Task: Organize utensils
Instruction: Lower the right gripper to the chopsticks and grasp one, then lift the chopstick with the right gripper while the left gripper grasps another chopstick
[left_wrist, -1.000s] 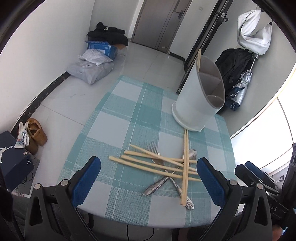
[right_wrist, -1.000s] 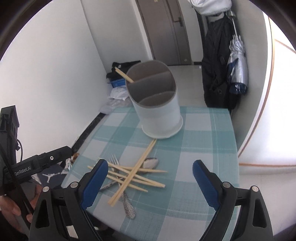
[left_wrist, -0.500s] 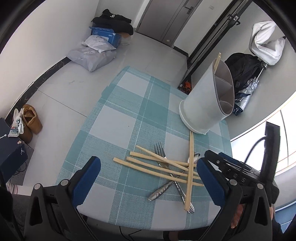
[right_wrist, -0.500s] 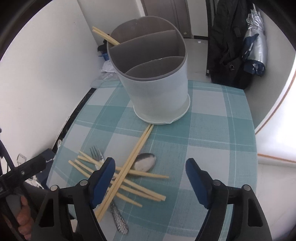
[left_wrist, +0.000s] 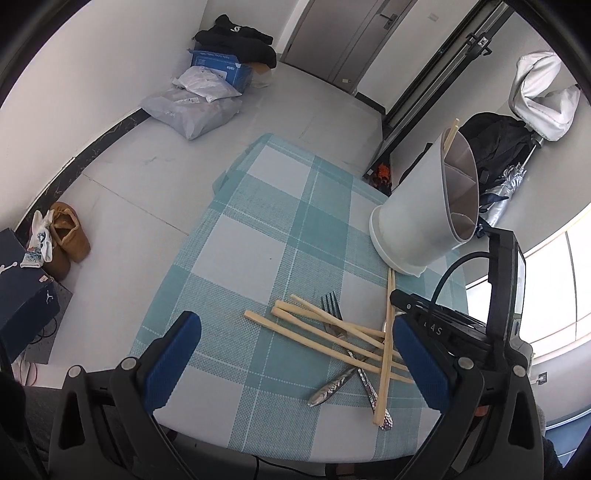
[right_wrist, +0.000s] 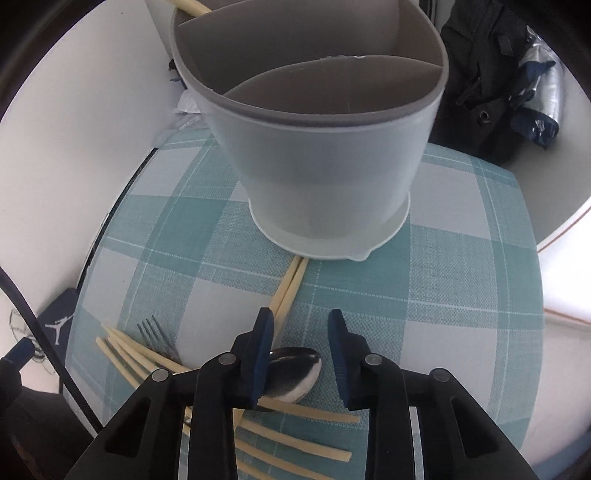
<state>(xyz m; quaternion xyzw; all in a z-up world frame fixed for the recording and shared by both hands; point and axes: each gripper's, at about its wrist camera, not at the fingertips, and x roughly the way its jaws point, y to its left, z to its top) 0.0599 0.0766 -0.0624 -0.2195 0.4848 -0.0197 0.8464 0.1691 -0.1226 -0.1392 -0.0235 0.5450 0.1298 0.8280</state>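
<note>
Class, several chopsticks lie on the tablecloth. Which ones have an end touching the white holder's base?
The side-by-side pair of chopsticks running up to the holder; the other chopsticks lie crosswise, well short of it.

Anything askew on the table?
Yes: loose chopsticks, a fork and a spoon lie crisscrossed in a heap on the tablecloth, outside the holder, which has only chopsticks.

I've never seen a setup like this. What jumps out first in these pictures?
A tall white divided utensil holder stands on the teal checked tablecloth, with chopsticks poking from its far compartment. In front of it lies a crisscrossed heap of chopsticks, a fork and a spoon, with the right gripper low over the spoon.
</note>
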